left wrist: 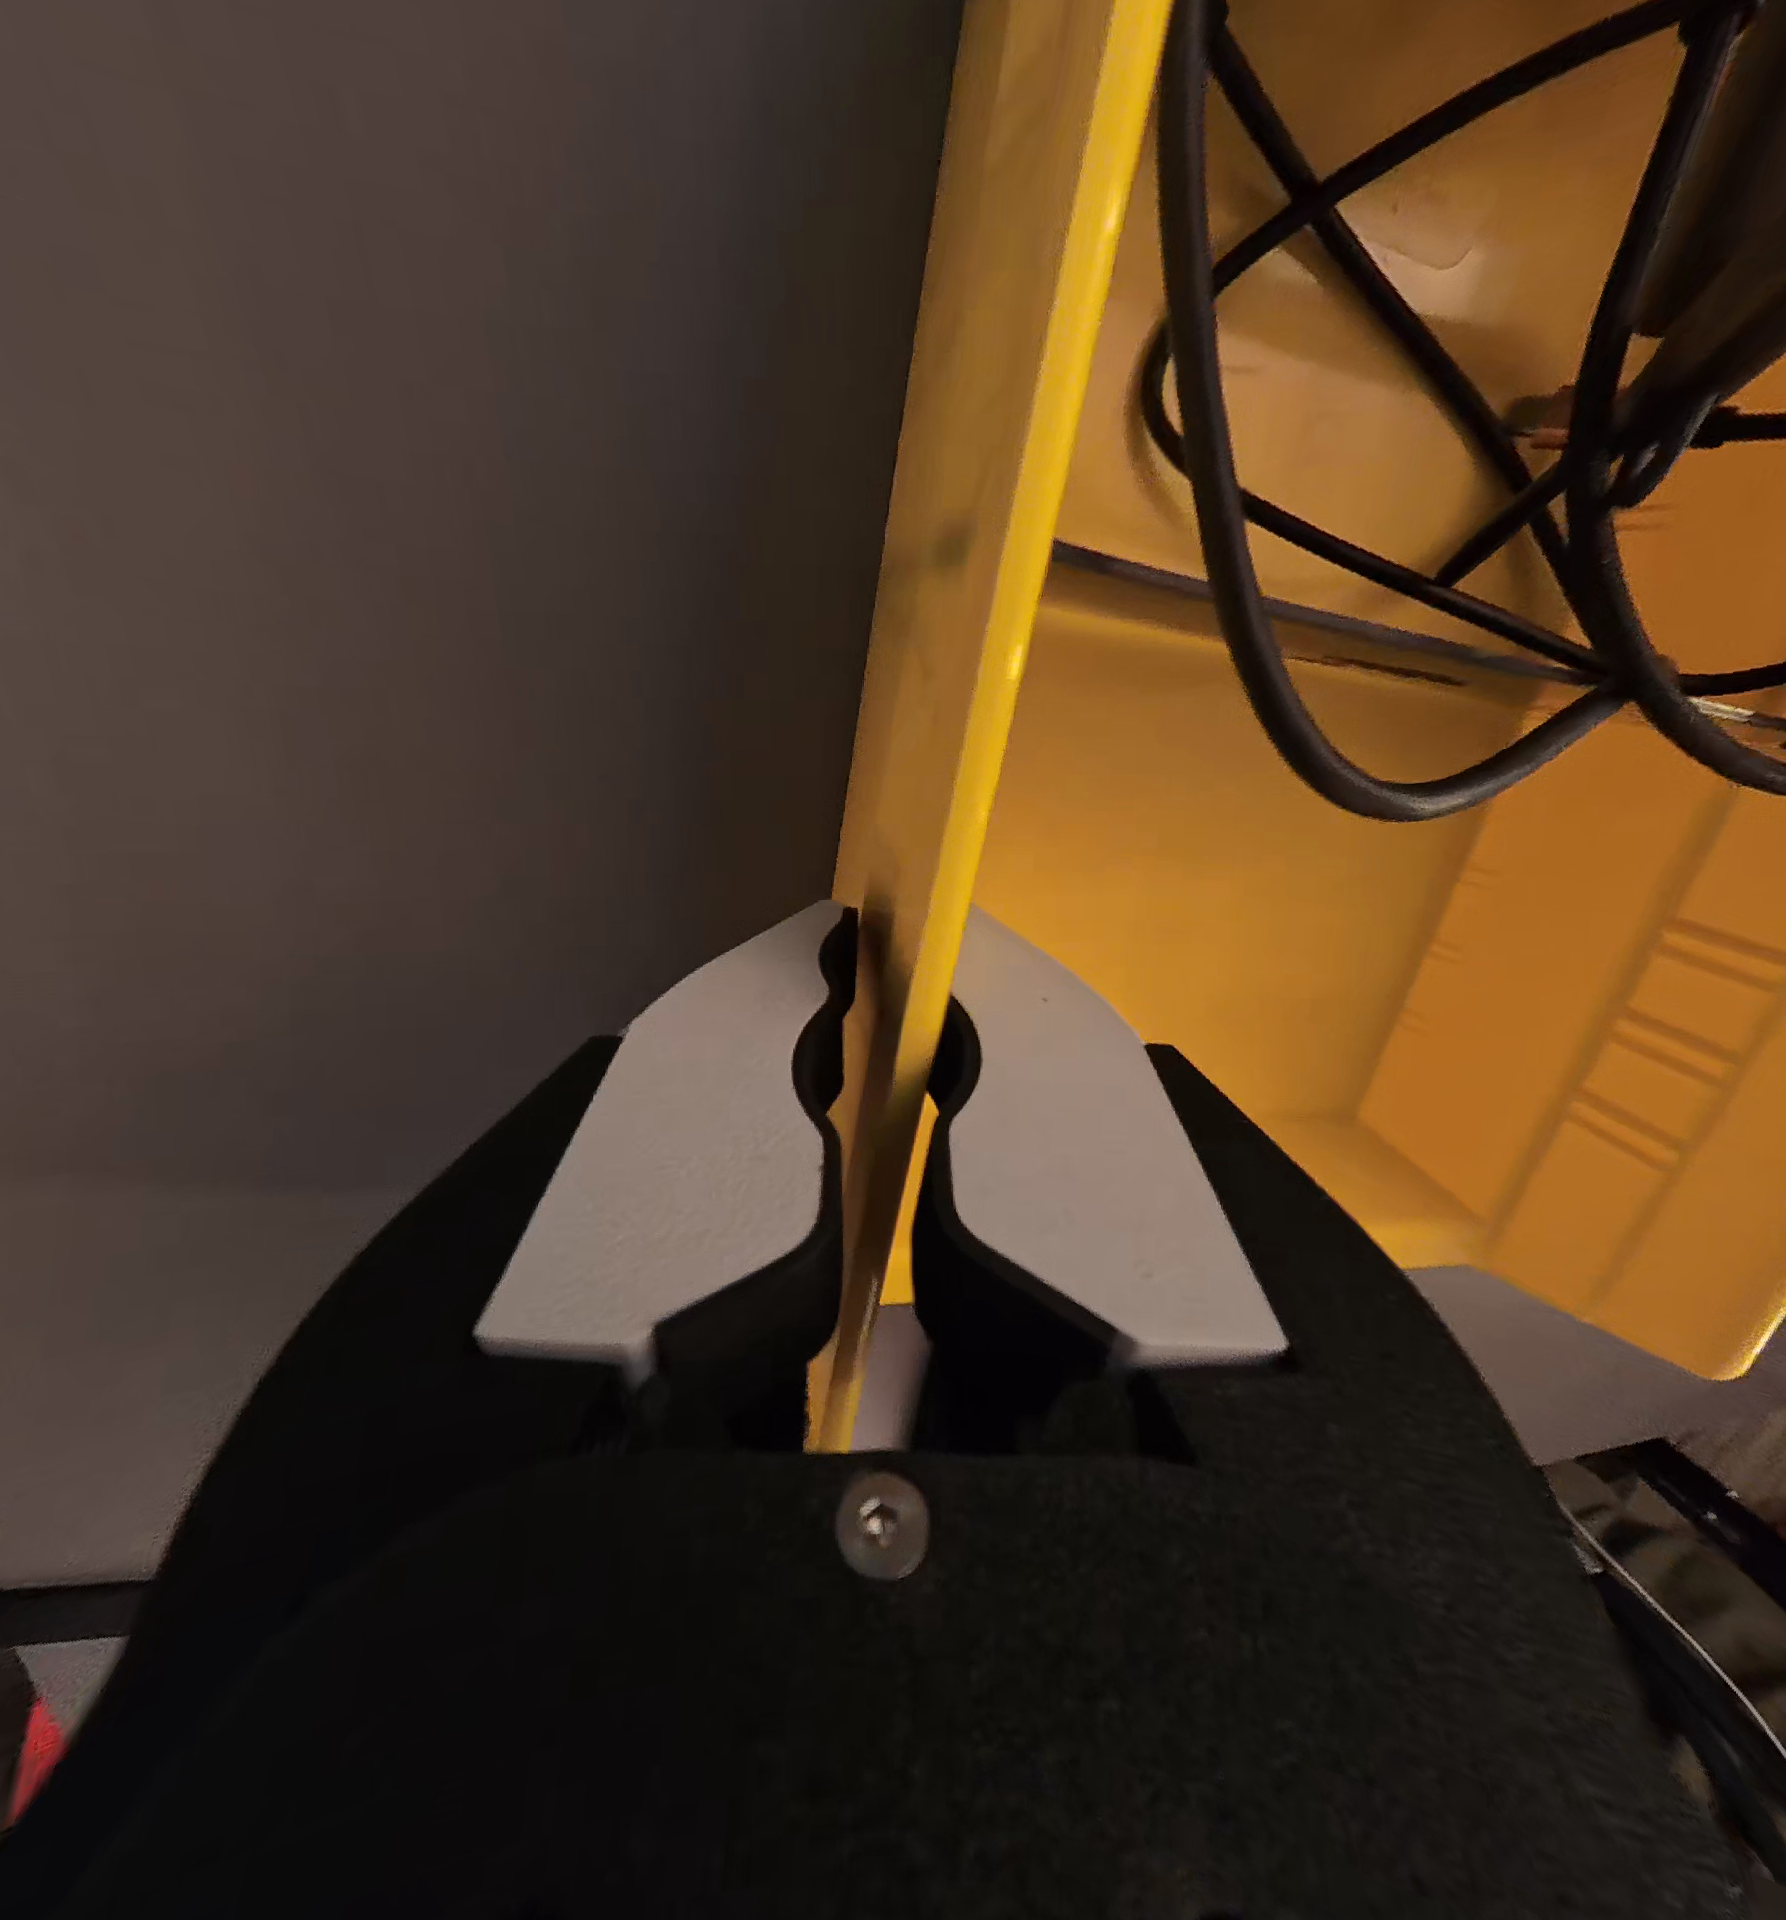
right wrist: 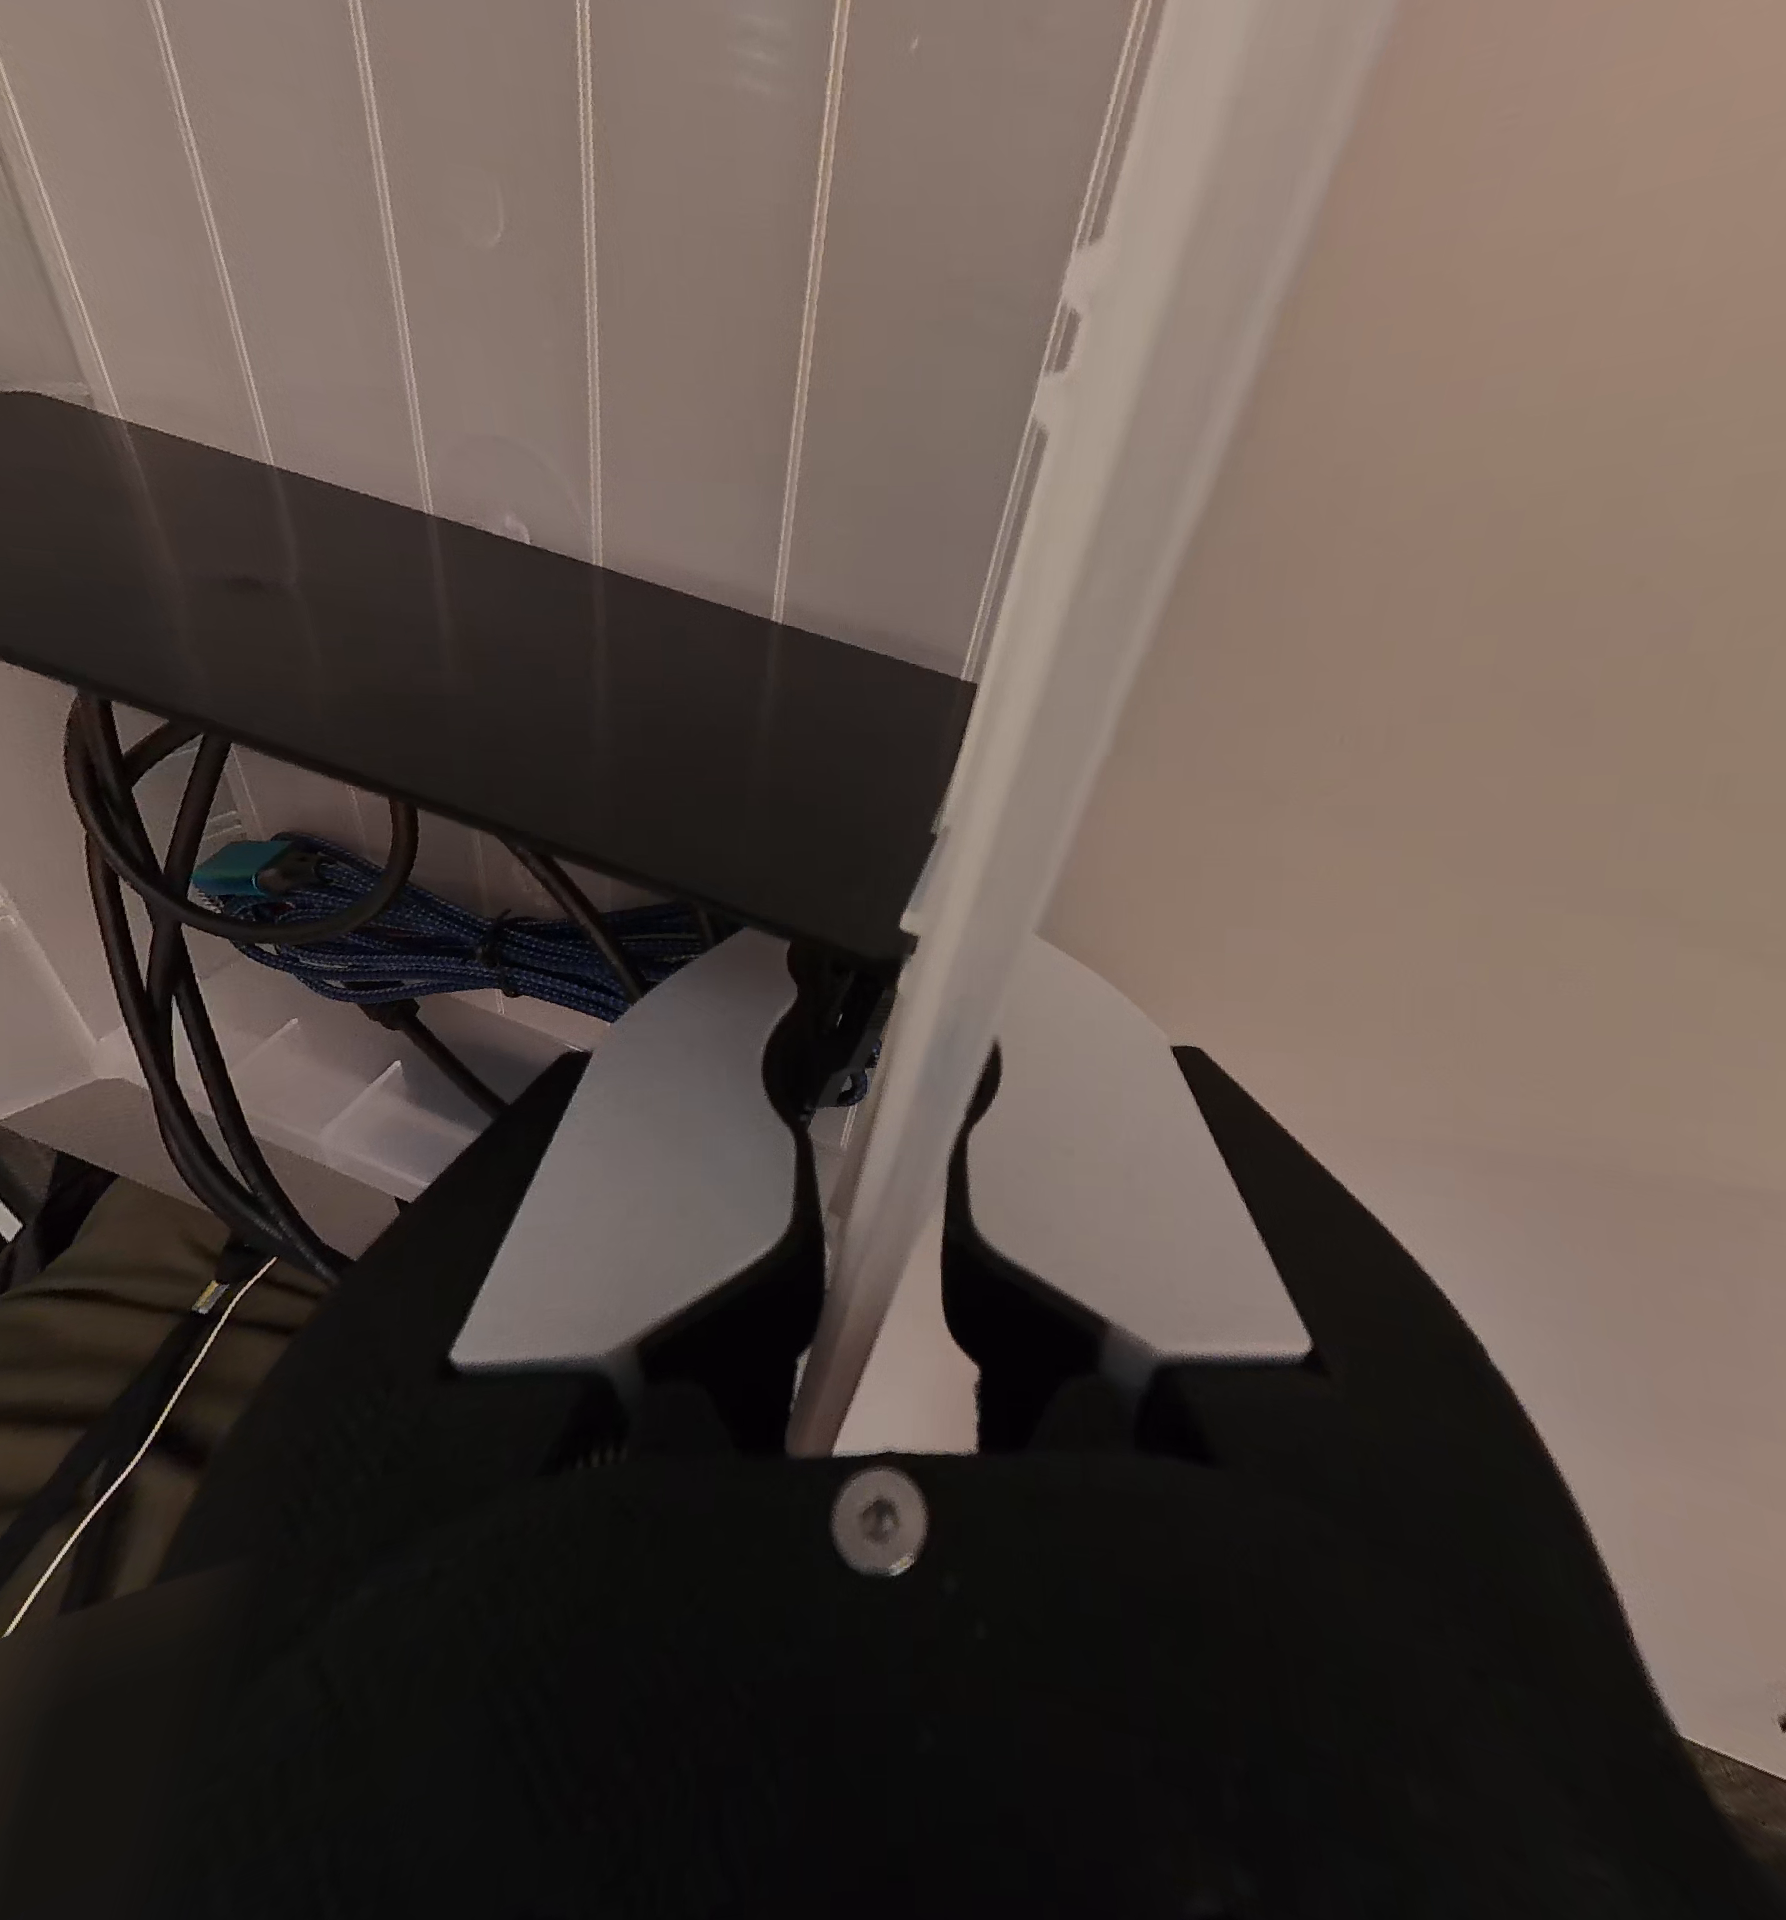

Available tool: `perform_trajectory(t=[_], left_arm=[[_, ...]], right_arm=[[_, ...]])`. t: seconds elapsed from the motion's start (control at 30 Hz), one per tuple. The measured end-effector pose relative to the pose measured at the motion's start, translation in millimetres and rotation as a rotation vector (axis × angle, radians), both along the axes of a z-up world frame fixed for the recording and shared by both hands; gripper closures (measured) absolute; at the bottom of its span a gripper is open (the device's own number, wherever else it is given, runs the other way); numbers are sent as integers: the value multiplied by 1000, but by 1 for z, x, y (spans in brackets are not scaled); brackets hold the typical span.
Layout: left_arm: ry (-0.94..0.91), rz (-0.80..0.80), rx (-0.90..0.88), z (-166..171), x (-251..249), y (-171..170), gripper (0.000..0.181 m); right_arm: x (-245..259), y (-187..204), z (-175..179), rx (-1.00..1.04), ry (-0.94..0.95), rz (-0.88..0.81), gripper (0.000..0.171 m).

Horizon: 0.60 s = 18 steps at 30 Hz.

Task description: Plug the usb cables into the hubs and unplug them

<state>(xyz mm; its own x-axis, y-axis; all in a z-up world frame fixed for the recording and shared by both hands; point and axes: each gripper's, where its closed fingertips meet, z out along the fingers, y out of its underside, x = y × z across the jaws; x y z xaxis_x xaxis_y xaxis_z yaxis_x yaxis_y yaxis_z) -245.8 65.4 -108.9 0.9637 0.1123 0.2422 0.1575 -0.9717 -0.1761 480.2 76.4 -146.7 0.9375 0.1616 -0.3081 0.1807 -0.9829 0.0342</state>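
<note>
Left gripper (left wrist: 894, 1039) is clamped on the yellow bin (left wrist: 1003, 623) rim and right gripper (right wrist: 884, 1049) pinches the clear bin (right wrist: 1034, 727) wall, likely to carry or steady them, with black cables (left wrist: 1242, 582) and blue cables (right wrist: 432, 951) tangled inside, no hub clearly visible.

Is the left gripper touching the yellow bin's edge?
Touching. The left wrist view shows the left gripper with its fingers closed on the yellow bin's rim, no gap either side.
</note>
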Motion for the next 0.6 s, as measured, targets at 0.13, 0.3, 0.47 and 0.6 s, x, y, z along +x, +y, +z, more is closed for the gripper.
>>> perform_trajectory(t=[0.13,0.3,0.47,0.6], left_arm=[[-20,31,5,0,-5,-4,172],[0,12,14,0,-7,-8,173],[-18,-1,52,0,-6,-4,173],[-145,40,131,7,0,4,158]], right_arm=[[0,0,0,1,4,0,149],[-1,0,0,1,13,-2,147],[-3,1,0,0,40,-26,144],[-4,0,1,-12,47,-56,143]])
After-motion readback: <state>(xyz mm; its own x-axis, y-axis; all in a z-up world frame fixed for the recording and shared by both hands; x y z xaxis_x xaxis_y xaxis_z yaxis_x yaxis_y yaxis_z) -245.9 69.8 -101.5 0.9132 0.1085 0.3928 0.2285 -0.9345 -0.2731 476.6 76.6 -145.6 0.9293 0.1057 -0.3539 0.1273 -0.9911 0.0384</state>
